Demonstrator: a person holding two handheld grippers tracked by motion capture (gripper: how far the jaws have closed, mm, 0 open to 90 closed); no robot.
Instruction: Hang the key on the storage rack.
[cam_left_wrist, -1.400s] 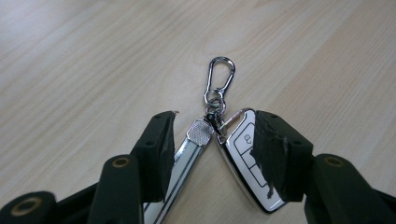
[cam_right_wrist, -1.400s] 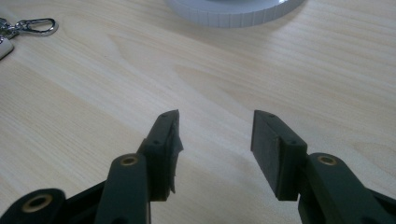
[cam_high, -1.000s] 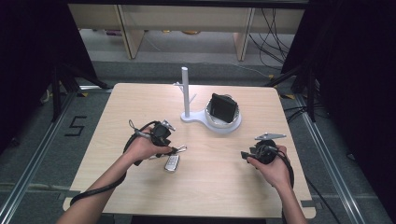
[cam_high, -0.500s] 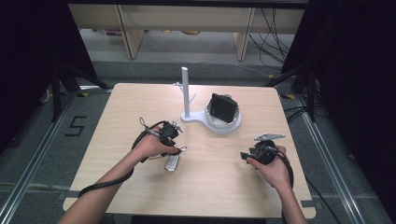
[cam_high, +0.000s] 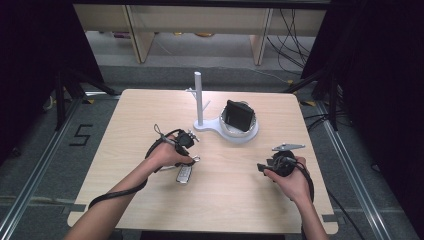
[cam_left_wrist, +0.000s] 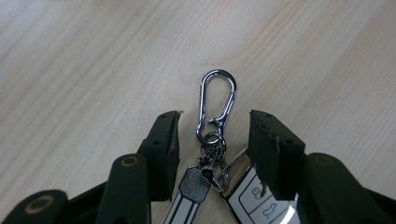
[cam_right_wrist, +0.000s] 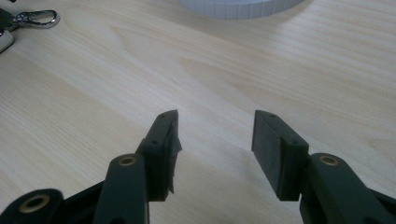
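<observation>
A bunch of keys lies on the wooden table (cam_high: 125, 125): a silver carabiner (cam_left_wrist: 217, 100), a dark-headed key (cam_left_wrist: 192, 185) and a white car key fob (cam_left_wrist: 261, 205). In the high view the fob (cam_high: 184, 173) pokes out below my left hand. My left gripper (cam_left_wrist: 215, 122) is low over the bunch and open, one jaw on each side of the carabiner's ring end, the pads apart from it. My right gripper (cam_right_wrist: 215, 120) is open with nothing in it, held just above bare wood at the right (cam_high: 261, 167).
A white stand with an upright post (cam_high: 199, 97) and a round base (cam_high: 240, 136) holding a black boxy object (cam_high: 239, 115) sits at the table's back centre. Its rim (cam_right_wrist: 243, 7) lies ahead of the right gripper, the carabiner (cam_right_wrist: 37, 18) to its far left.
My left hand has shifted a little to the right and down onto the key bunch. The right hand has stayed where it was.
</observation>
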